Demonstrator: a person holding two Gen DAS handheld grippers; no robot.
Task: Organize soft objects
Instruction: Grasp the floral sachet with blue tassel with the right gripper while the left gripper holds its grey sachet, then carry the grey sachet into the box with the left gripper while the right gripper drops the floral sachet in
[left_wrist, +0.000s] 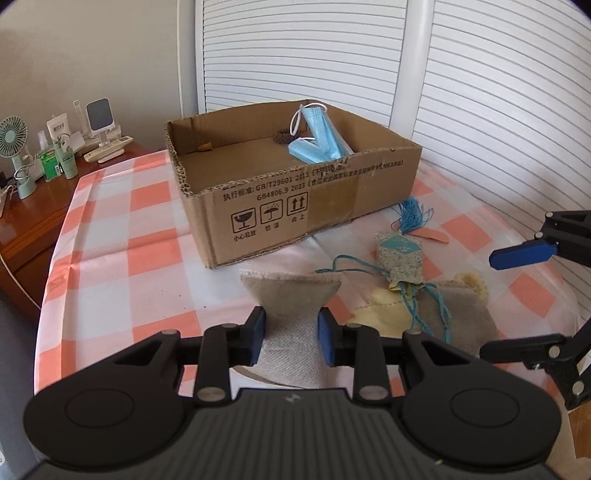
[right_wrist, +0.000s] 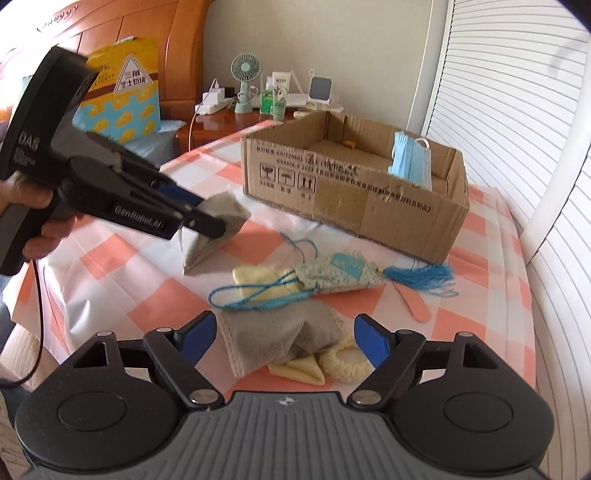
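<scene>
My left gripper (left_wrist: 291, 338) is shut on a grey sock (left_wrist: 291, 295) and holds it lifted above the checked cloth; it also shows in the right wrist view (right_wrist: 207, 225) gripping that sock (right_wrist: 221, 214). My right gripper (right_wrist: 284, 341) is open, its fingers either side of a second grey sock (right_wrist: 280, 332) lying on yellow socks (right_wrist: 343, 360). A patterned sachet (right_wrist: 340, 273) with a blue tassel lies beyond. An open cardboard box (left_wrist: 306, 206) holds blue face masks (left_wrist: 317, 140).
A pink nail file (right_wrist: 415, 301) lies by the tassel. A wooden nightstand (left_wrist: 22, 221) at the left carries a green fan (left_wrist: 14, 147), bottles and a remote. White louvred doors stand behind the box. A yellow bag (right_wrist: 125, 99) leans on the headboard.
</scene>
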